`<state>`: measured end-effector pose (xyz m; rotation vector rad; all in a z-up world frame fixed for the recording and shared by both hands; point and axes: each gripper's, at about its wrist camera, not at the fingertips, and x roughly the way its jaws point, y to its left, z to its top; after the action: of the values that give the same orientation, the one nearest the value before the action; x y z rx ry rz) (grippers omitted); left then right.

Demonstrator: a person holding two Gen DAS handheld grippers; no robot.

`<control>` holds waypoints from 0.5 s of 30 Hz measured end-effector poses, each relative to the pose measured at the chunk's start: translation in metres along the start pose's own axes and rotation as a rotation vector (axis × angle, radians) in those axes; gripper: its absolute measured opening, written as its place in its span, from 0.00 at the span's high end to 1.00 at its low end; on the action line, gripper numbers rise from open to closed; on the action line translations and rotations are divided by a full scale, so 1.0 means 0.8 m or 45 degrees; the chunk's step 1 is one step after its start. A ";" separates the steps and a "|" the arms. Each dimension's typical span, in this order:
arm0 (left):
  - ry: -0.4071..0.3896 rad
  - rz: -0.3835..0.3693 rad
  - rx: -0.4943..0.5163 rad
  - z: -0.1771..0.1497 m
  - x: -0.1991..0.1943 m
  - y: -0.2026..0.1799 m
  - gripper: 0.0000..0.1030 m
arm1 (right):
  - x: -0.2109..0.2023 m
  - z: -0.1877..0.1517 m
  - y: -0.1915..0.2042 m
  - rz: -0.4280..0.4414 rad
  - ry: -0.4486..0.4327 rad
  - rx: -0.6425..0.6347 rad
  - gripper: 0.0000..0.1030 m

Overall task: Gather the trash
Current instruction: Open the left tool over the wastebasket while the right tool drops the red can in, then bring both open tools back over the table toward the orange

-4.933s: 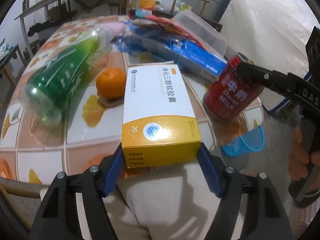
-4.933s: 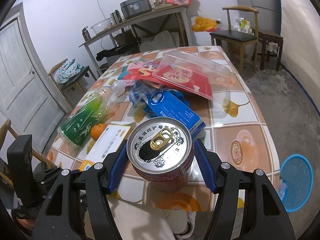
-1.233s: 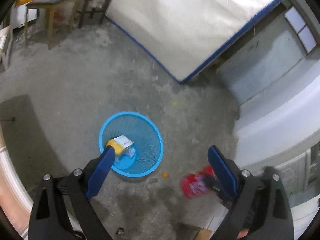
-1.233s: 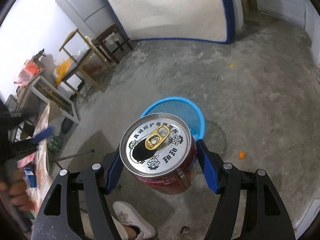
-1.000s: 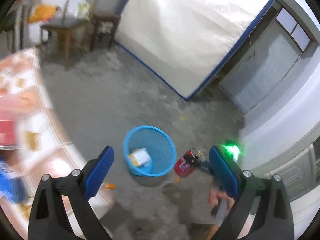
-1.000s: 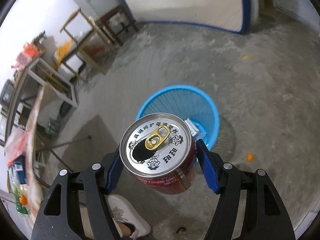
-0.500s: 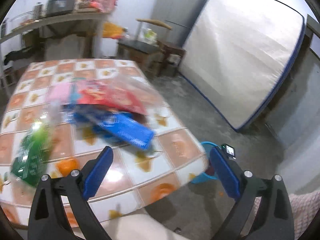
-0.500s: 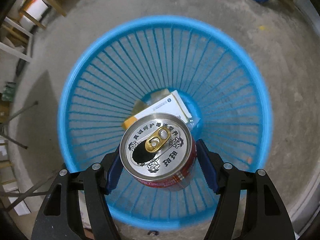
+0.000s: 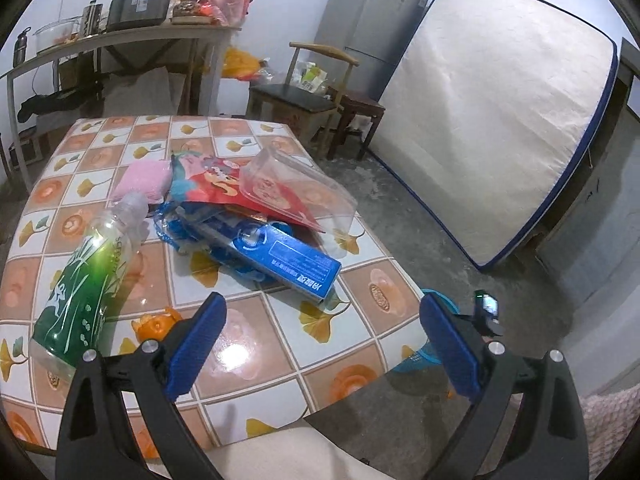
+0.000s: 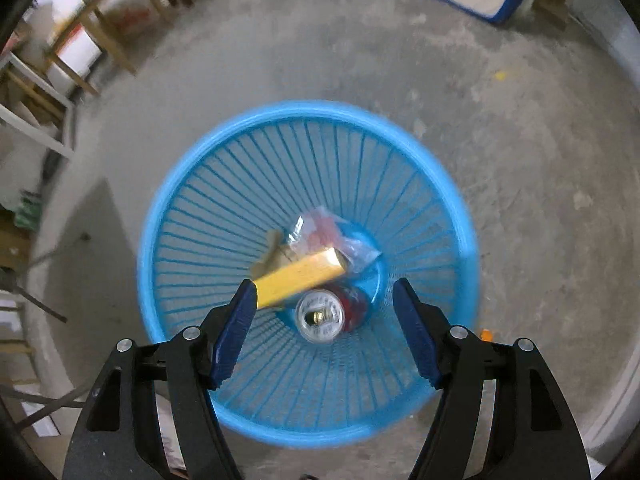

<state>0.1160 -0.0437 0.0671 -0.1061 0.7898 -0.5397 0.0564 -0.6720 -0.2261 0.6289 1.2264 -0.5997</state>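
My right gripper (image 10: 323,291) points down into the blue mesh basket (image 10: 308,109), open, with nothing between its pads. The red drink can (image 10: 322,315) lies loose at the basket's bottom beside the yellow and white box (image 10: 300,276) and a clear wrapper (image 10: 324,232). Over the tiled table (image 9: 260,360) my left gripper (image 9: 320,308) is open and empty near the front edge. Ahead of it lie a blue carton (image 9: 280,260), a green plastic bottle (image 9: 84,280), an orange (image 9: 156,324), a clear plastic tray (image 9: 296,188) over red packets, and a pink cloth (image 9: 140,178).
The basket (image 9: 420,356) stands on the concrete floor just off the table's right corner. A mattress (image 9: 492,120) leans on the right wall. A wooden chair (image 9: 296,96) and a fridge (image 9: 368,20) stand behind the table; a cluttered side table (image 9: 120,36) is at back left.
The right gripper sank toward the basket and let go of the can, which now lies inside. The left gripper swung from the floor and basket to face the table.
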 end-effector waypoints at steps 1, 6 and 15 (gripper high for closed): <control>-0.002 0.001 0.001 0.000 -0.001 0.001 0.08 | -0.025 -0.007 -0.005 0.023 -0.046 0.005 0.35; -0.033 0.038 0.003 -0.006 -0.015 0.015 0.08 | -0.136 -0.044 0.005 0.155 -0.241 -0.016 0.34; -0.100 0.150 -0.020 -0.029 -0.049 0.056 0.08 | -0.297 -0.106 0.132 0.520 -0.480 -0.302 0.21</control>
<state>0.0960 0.0166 0.0633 -0.0935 0.7191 -0.4153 0.0214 -0.5195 -0.0019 0.5166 0.7695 -0.2100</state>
